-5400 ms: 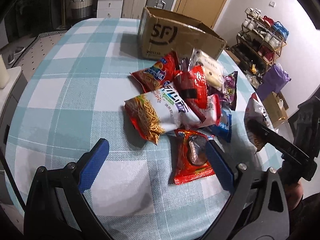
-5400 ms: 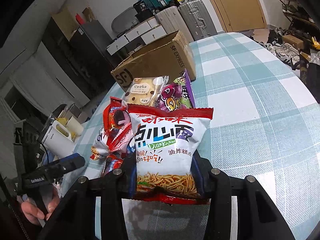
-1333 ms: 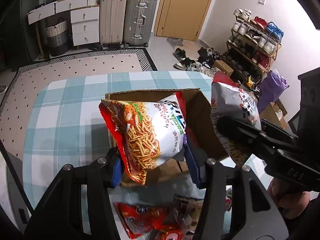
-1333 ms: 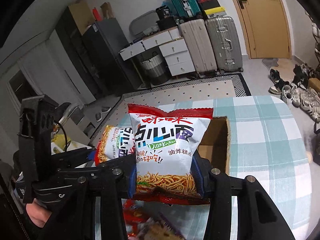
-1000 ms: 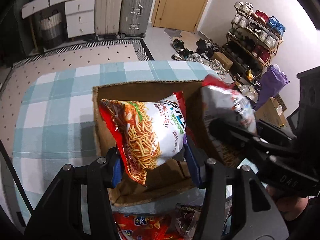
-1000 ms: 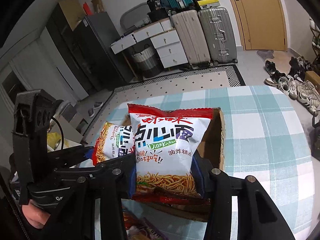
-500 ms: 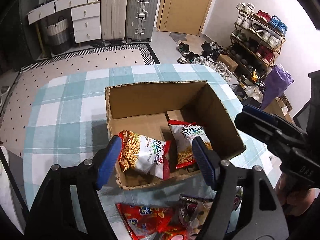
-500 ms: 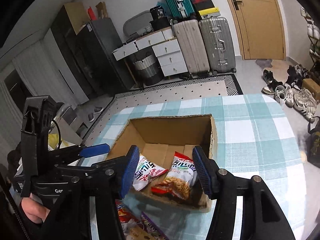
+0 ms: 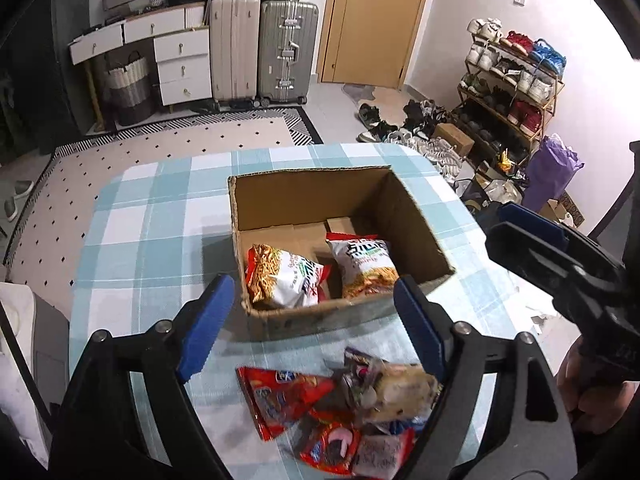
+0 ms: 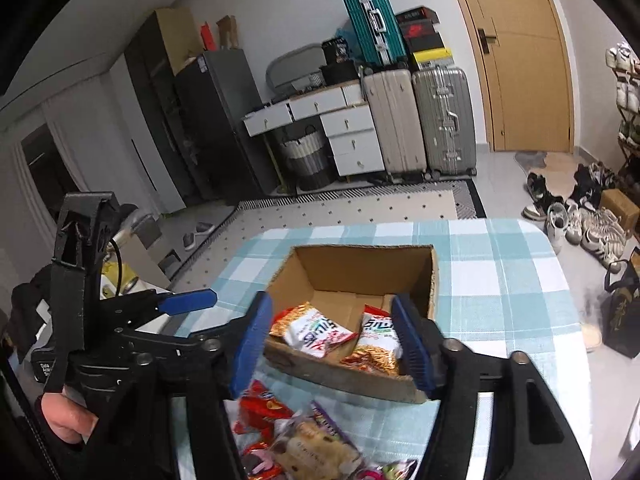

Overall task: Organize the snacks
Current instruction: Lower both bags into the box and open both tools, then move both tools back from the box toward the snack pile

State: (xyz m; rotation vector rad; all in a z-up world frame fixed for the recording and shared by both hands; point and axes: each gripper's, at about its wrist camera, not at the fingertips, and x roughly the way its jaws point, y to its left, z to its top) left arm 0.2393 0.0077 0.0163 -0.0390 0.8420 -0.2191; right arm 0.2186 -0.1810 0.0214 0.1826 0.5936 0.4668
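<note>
Left gripper (image 9: 314,322) is hanging spread wide, its jaws having just been opening, nothing between the blue pads. Right gripper (image 10: 336,346) is likewise spread and empty, jaws just opening too. Both are hovering above the near edge of the cardboard box (image 9: 312,200), which is sitting on the checked tablecloth (image 9: 160,224). Two noodle snack bags are lying side by side on the box floor, clear of both tongs: the left bag (image 9: 284,280) and the right bag (image 9: 366,260). The remaining snack pile (image 9: 336,416) is lying on the cloth on the near side of the box, below the grippers.
</note>
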